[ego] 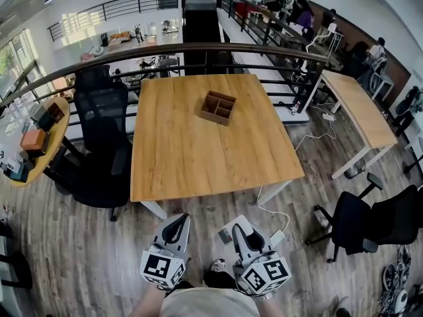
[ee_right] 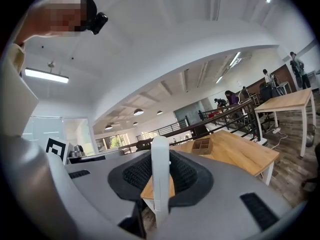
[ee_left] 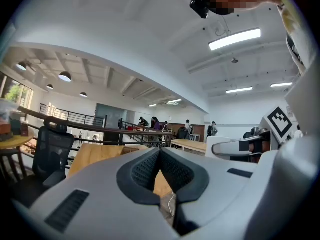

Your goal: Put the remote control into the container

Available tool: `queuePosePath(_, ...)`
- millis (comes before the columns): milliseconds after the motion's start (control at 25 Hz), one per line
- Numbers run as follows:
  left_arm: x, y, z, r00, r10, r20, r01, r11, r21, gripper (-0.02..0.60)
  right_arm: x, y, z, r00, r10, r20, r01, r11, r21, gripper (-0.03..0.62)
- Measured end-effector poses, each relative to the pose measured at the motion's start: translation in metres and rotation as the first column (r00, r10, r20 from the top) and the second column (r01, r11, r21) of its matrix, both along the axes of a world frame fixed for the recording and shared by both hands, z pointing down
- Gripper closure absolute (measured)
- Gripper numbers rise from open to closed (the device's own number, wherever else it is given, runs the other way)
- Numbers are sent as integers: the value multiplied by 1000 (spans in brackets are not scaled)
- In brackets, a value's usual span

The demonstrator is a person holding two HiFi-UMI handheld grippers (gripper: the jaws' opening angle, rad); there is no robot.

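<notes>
The right gripper's (ee_right: 160,164) fingers (ee_right: 185,174) clamped the slim, stiff, probably light remote control (ee_right: 160,146) near its middle; the left gripper's (ee_left: 160,151) were closed, empty.

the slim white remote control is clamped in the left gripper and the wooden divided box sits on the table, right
Wrong gripper. The right gripper view shows the slim white remote control clamped in the right gripper; the left gripper is shut on nothing. The wooden divided box does sit on the wooden table.
</notes>
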State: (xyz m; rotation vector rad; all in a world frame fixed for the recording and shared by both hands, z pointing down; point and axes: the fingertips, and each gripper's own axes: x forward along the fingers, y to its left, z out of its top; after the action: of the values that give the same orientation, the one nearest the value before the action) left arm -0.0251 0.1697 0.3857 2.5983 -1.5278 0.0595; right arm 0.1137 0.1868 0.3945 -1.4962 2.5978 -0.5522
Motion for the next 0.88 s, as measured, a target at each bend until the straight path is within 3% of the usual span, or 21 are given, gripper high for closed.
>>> queuePosePath(240, 22, -34, -4, 998, -62, 15, 62, 998, 9, 571, 28, -52, -16, 999, -54, 6, 53, 998, 45, 487)
queuePosePath(520, 28, -86, -12, 996, -74, 58, 72, 997, 35, 571, 40, -98, -10, 998, -53, 27, 53, 999, 11, 487)
queuePosePath(680, 31, -138, -1, 998, -51, 41, 50, 999, 20, 572, 40, -141, -7, 999, -36, 5, 36, 999, 17, 487)
queuePosePath(880, 39, -219, 9, 999, 32, 15, -32, 999, 3, 572, 42, -207, 2, 999, 30, -43, -30, 999, -15, 487)
